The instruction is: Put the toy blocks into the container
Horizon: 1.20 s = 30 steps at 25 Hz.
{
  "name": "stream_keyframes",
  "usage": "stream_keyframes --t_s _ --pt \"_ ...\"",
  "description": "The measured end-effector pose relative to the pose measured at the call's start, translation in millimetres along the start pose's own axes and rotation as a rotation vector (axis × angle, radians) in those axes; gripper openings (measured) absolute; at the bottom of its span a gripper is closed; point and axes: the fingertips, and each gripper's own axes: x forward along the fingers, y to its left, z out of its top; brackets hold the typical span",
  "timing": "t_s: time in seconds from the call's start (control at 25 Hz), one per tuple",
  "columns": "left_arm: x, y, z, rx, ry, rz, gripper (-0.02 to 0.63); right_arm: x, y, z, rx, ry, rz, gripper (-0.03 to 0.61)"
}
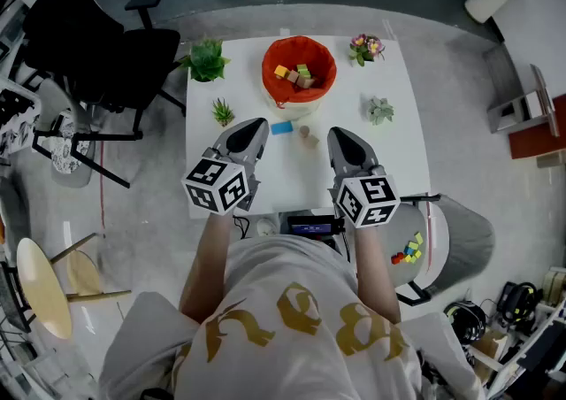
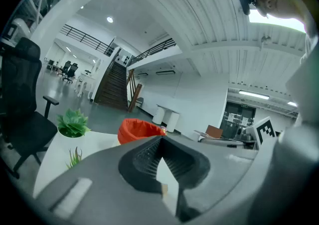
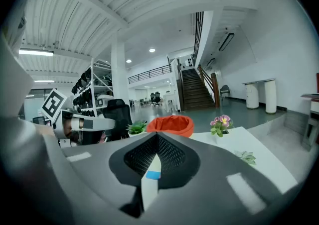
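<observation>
While both grippers hovered over the near half of the white table (image 1: 407, 150), neither one held anything. Left gripper (image 1: 256, 130): jaws drawn together, only a thin wedge of table showing between them, no block gripped. Right gripper (image 1: 340, 135): jaws fully together, also empty. Both pointed toward the red container (image 1: 268, 71), which sat at the far middle of the table, mouth up, with several coloured blocks (image 1: 302, 74) inside. Two blocks lay outside it, both on the table just on the near side of the container, between the two gripper tips. Blue block (image 1: 282, 127): lying flat, long axis running side to side, roughly parallel to the container's near rim, right end angled slightly toward the container; it sat a little left of the container's centre. Tan block (image 1: 308, 134): just right of the blue one, not touching it, slightly farther from the container; too small to read its shape or axis. In the right gripper view the blue block showed through the slit between the jaws, out beyond them, with the container farther back.
</observation>
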Motion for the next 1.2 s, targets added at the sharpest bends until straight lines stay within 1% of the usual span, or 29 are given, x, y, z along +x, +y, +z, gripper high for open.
stream_keyframes --t_s 0.12,0.32,0.48,0.52,0.56,0.6,0.64,0.68,0.92,1.12,1.2 --pt "2.0 7.1 -2.4 -0.014 0.017 0.003 0.001 5.8 0.2 -2.1 0.01 0.002 0.001 0.021" --pt "5.8 11.9 -2.1 -0.043 0.01 -0.011 0.002 12.7 -1.1 -4.4 0.002 0.016 0.004 0.021" --pt "12.4 13.2 -5.6 -0.062 0.022 -0.025 0.002 17.3 -4.0 -11.8 -0.033 0.053 0.002 0.023" --pt "14.7 12.1 -8.2 -0.054 0.033 -0.033 0.002 18.6 -3.0 -15.2 -0.047 0.069 0.012 0.091" --pt "17.3 10.4 -12.5 -0.036 0.053 -0.042 0.002 19.6 -1.9 -18.9 -0.062 0.085 0.022 0.175" --pt "19.9 8.7 -18.2 -0.015 0.078 -0.049 0.002 20.0 -1.5 -22.3 -0.074 0.099 0.027 0.178" --pt "22.2 7.7 -24.1 0.002 0.102 -0.052 0.002 20.1 -1.9 -25.4 -0.084 0.108 0.027 0.153" --pt "24.0 7.4 -29.4 0.009 0.12 -0.053 0.0 20.1 -2.7 -28.2 -0.089 0.116 0.025 0.152" --pt "33.3 14.0 -47.4 0.01 0.157 -0.035 0.0 22.6 -11.0 -41.0 -0.084 0.153 0.018 0.164" --pt "38.4 17.6 -60.5 -0.018 0.18 -0.034 0.002 24.3 -18.6 -58.5 -0.097 0.206 0.022 0.173" --pt "40.9 18.3 -67.4 -0.008 0.202 -0.033 0.002 25.4 -21.7 -64.9 -0.094 0.225 0.024 0.175"
